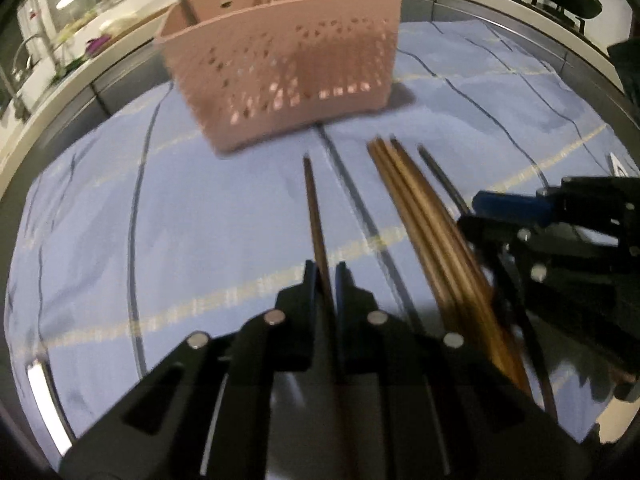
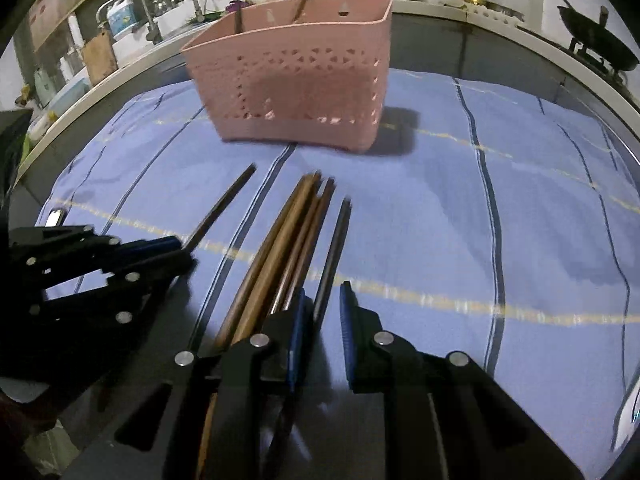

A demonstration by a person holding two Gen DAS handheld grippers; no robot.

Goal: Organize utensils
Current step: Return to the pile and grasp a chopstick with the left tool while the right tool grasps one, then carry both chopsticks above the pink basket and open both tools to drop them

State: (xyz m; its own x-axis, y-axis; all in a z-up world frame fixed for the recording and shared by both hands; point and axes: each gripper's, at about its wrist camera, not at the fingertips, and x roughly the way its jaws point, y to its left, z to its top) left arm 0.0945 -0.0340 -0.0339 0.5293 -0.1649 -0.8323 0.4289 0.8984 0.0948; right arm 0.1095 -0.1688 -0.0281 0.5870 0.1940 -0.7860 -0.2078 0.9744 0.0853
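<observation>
A single dark chopstick (image 1: 314,216) is clenched between the jaws of the left gripper (image 1: 326,276). The right gripper (image 2: 326,304) is held with jaws released around a dark chopstick (image 2: 334,248). A bundle of brown chopsticks (image 2: 280,248) is laid between them on a blue striped cloth (image 2: 440,220). A pink perforated basket (image 2: 296,76), with utensils inside, is seen at the far side.

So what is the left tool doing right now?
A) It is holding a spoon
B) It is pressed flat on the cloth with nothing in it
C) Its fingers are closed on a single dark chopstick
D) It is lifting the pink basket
C: in the left wrist view the left gripper has one dark chopstick running between its narrowly spaced fingers, while the pink basket stands untouched beyond.
</observation>
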